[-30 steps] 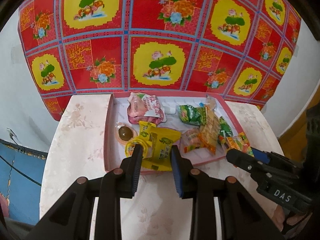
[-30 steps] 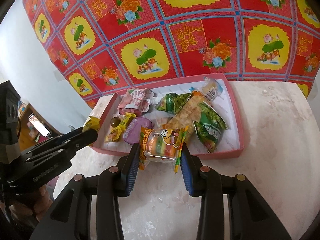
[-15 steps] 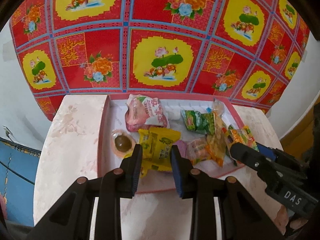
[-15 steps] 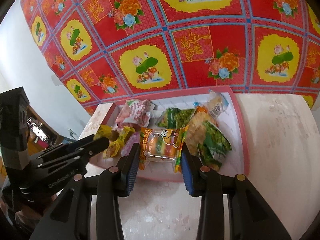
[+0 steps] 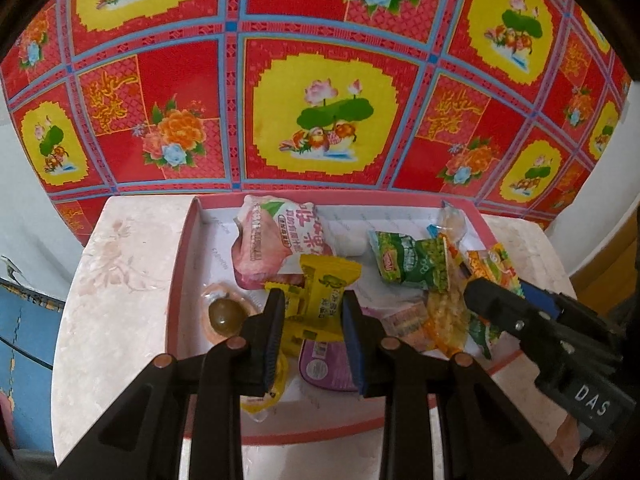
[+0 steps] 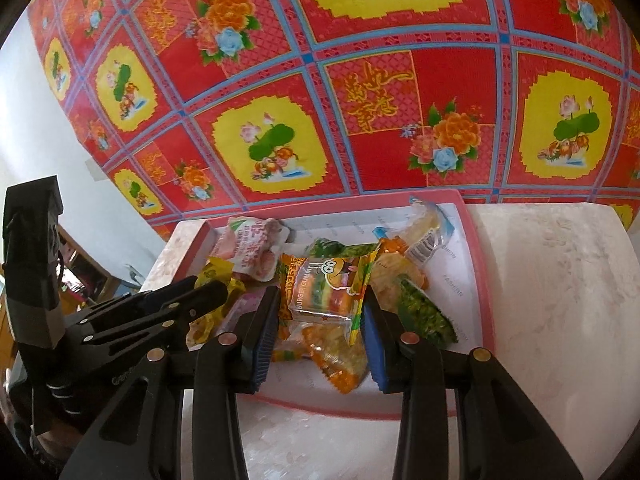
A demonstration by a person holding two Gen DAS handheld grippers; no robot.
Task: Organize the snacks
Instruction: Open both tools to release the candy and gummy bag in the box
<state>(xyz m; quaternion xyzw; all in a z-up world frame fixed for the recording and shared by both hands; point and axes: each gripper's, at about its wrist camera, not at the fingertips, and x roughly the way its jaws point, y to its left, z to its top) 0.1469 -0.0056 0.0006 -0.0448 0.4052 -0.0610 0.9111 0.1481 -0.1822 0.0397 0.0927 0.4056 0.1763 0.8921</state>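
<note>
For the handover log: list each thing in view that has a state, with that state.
Left claw: shut on the yellow packet, above the tray.
Right claw: shut on the burger gummy packet, above the tray.
Pink tray: holds loose snacks, no lid.
Pink pouch: lying flat in tray.

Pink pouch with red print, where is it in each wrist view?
Left wrist: the pink pouch with red print lies upper centre, at the far left end of the pink-rimmed tray.
Right wrist: the pouch is left of centre, by the tray's far left corner.
Shared landmark: the red floral cloth behind.
</note>
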